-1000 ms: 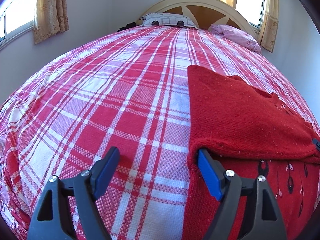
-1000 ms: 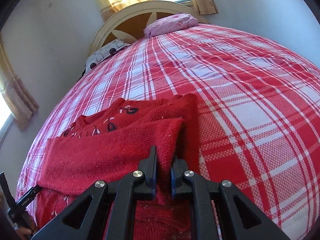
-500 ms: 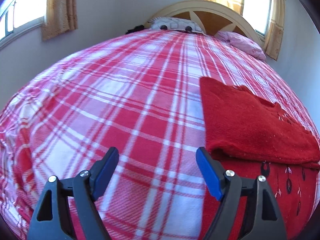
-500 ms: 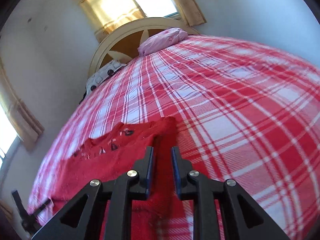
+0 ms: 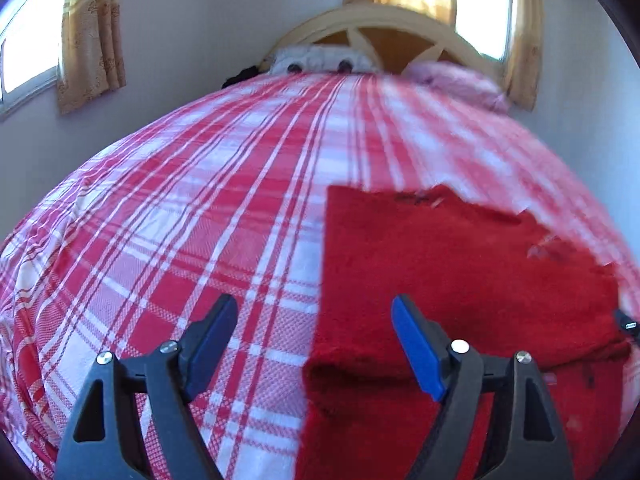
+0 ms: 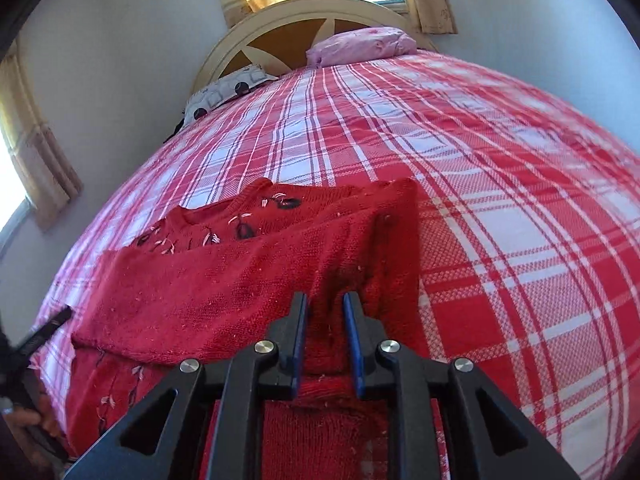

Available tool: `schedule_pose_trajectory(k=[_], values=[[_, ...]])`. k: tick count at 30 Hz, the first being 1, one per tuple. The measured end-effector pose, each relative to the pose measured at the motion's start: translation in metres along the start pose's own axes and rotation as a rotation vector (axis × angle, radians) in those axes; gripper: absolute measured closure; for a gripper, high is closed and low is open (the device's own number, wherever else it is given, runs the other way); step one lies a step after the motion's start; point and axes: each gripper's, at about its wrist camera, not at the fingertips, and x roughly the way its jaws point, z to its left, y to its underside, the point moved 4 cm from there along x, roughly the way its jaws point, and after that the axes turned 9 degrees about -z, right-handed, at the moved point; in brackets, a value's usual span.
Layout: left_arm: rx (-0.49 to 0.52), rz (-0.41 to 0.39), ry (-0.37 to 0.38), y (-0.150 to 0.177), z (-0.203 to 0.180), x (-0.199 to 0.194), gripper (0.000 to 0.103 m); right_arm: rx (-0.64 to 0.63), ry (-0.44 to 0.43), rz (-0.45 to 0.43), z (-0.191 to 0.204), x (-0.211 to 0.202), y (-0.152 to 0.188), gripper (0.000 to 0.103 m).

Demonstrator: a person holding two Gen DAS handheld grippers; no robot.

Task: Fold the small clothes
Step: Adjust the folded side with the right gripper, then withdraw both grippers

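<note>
Red-checked bed [image 6: 500,184] held the red sweater [image 6: 240,288], lying near its foot with one flap already folded over. Left hand-held gripper [image 5: 316,344] hung wide open and empty. Right hand-held gripper [image 6: 325,332] had just loosened, the sweater edge loose between its jaws. More folds probably remained.

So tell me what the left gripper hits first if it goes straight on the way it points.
Probably the left edge of the red sweater on the plaid bedspread; the left gripper straddles that edge, though depth is unclear.
</note>
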Motion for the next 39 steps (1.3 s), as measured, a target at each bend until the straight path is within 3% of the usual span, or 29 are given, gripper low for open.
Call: schedule_pose_trajectory(k=[2,5,10,12,15,19,25,32,39], values=[[-0.013,0.064,-0.035,0.012,0.006,0.014,0.019,0.028,-0.019,0.005,-0.005,0.003,0.001,0.083],[-0.083,0.07,-0.018,0.011,0.017,0.013,0.019,-0.008,-0.003,0.006,-0.001,0.006,0.002,0.083],[-0.023,0.07,-0.02,0.009,0.013,0.007,0.019,-0.099,0.037,0.009,0.009,-0.001,-0.002,0.083],[0.016,0.045,-0.008,0.007,0.017,-0.007,0.02,-0.091,0.025,-0.037,0.006,-0.024,-0.006,0.083],[0.044,0.0,0.067,0.006,0.024,-0.026,0.019,-0.055,-0.019,-0.107,-0.004,-0.066,-0.003,0.079],[0.05,-0.054,0.166,0.018,0.04,-0.059,0.015,-0.039,-0.045,-0.119,-0.014,-0.105,0.014,0.073],[0.02,-0.022,0.217,0.043,0.054,-0.08,0.014,-0.028,-0.052,-0.091,-0.017,-0.136,0.049,0.055],[0.045,0.041,0.173,0.067,0.04,-0.082,0.014,0.05,-0.046,-0.038,-0.01,-0.128,0.085,0.055],[0.077,0.054,0.142,0.08,0.031,-0.093,0.014,-0.082,-0.005,-0.008,0.019,-0.131,0.112,0.055]])
